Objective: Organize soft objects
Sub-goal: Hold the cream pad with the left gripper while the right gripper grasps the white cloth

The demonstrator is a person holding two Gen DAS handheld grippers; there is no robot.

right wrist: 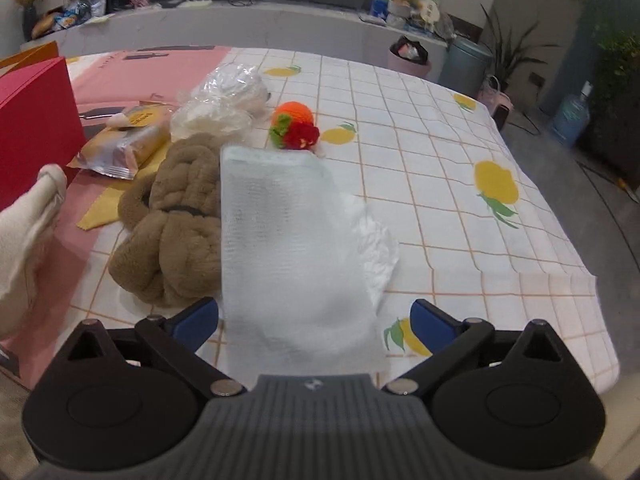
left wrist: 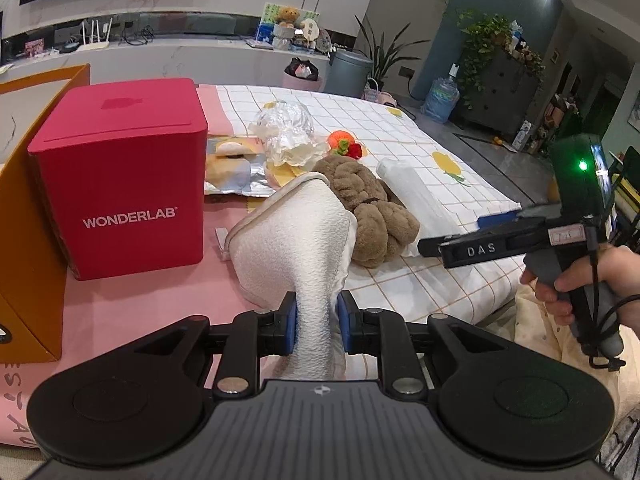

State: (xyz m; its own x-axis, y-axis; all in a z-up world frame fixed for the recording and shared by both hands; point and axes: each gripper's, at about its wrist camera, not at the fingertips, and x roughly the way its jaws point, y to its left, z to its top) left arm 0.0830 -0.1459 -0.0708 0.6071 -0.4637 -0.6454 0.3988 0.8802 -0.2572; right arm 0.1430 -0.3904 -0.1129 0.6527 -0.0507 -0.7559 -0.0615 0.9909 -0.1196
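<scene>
At far left of the left wrist view an orange box (left wrist: 28,216) stands beside a red box (left wrist: 120,176) printed WONDERLAB; the right wrist view shows only a red corner at its left edge. In the lower middle, the left gripper (left wrist: 316,326) has its blue pads clamped on a cream textured cloth (left wrist: 296,236), which rises bunched above the pink part of the tablecloth (left wrist: 132,304). In the right wrist view that cloth appears only as a pale blur at the left edge.

Behind it lie a foil snack packet (left wrist: 236,176), a crumpled clear plastic bag (left wrist: 286,128), a brown fuzzy cloth (left wrist: 368,208) and an orange-and-red knitted toy (left wrist: 346,146).

The right wrist view alone gives a clear look at the white mesh bag (right wrist: 288,248), lying lengthwise up the centre of frame, touching the brown cloth's right side. The right gripper (right wrist: 314,322) has its jaws wide apart, one on either side of the bag's near end, neither pad touching it. At the right edge of the left wrist view, this gripper shows from the side, held in a hand (left wrist: 588,280).
</scene>
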